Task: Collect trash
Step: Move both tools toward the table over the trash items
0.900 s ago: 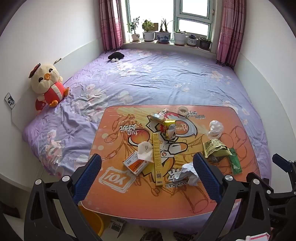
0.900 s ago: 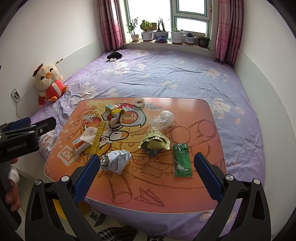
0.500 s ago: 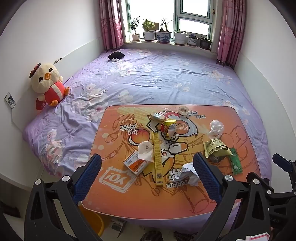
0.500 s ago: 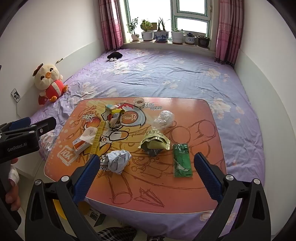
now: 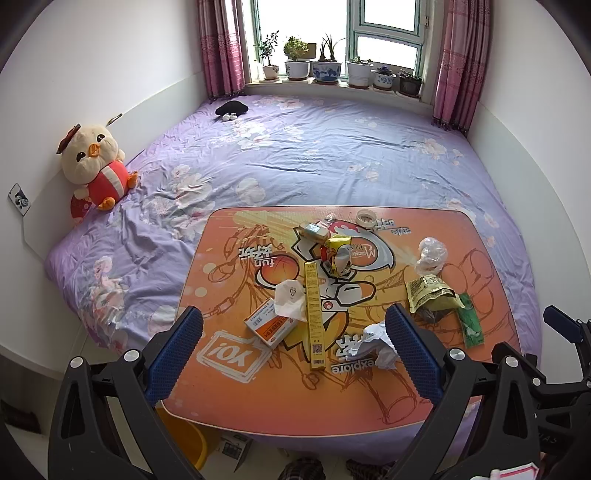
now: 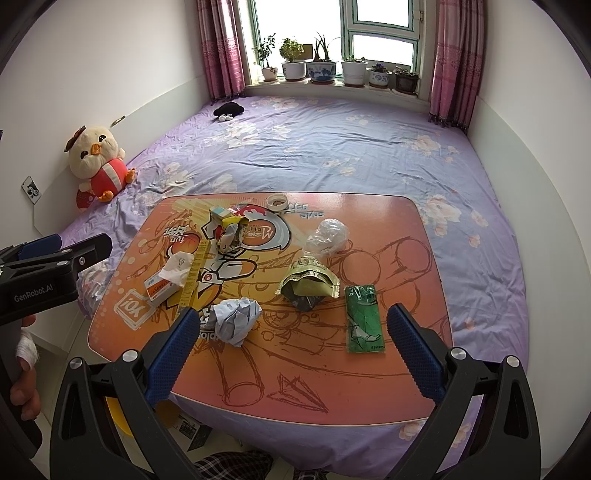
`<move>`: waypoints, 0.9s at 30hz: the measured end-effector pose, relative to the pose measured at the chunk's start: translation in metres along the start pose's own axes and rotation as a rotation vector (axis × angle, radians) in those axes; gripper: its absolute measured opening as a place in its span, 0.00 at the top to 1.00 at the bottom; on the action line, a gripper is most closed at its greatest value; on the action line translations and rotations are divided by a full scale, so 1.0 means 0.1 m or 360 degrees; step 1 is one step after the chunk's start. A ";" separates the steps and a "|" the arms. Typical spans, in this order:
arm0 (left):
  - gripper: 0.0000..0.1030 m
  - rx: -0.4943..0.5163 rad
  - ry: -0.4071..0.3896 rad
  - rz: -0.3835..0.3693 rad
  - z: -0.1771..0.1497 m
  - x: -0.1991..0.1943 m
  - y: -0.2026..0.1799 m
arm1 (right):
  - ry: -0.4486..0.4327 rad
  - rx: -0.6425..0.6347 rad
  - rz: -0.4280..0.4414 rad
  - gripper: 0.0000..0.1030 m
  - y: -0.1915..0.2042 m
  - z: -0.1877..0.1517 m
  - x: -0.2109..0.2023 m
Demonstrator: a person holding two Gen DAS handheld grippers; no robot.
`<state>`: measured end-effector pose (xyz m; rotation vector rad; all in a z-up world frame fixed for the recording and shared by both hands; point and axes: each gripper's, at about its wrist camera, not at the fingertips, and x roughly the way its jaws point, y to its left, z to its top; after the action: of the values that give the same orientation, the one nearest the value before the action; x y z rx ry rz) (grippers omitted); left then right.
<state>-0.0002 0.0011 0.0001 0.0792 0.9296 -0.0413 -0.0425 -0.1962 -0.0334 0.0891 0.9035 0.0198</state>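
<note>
From behind each claw we look forward and down over the littered orange table (image 5: 236,369) (image 6: 406,369) toward the window (image 5: 332,33); both views share it, the right sitting further right.

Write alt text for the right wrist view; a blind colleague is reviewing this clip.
The open right gripper hovers over the near edge of an orange table on a purple bed, empty. Scattered trash includes a crumpled paper ball, a green packet and a clear plastic bag. The left gripper shows at the left edge.
</note>
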 end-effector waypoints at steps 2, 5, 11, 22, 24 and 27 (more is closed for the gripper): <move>0.05 -0.0001 0.0002 -0.0001 0.00 0.00 0.00 | -0.0001 -0.0002 -0.0002 0.02 -0.02 -0.03 0.02; 0.05 0.0001 0.0002 -0.0001 -0.04 0.01 0.02 | 0.0001 -0.0001 0.0000 0.02 -0.03 -0.02 0.00; 0.05 0.0001 0.0012 -0.0004 -0.10 0.08 0.01 | 0.0010 -0.0001 -0.0006 0.02 -0.01 -0.05 0.06; 0.05 -0.0028 0.0078 -0.0070 -0.50 0.17 0.21 | -0.0090 0.0010 -0.0086 0.02 -0.13 -0.32 0.00; 0.05 -0.0048 0.0097 -0.0073 -0.61 0.22 0.29 | -0.0096 -0.0004 -0.0134 0.02 -0.15 -0.39 0.04; 0.05 -0.0092 0.0152 -0.0087 -0.74 0.33 0.39 | -0.0065 -0.0010 -0.0161 0.02 -0.22 -0.47 0.13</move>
<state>-0.0366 0.0466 -0.0684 0.0024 1.0280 -0.0617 -0.0725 -0.2139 -0.0743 0.0374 0.8660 -0.0732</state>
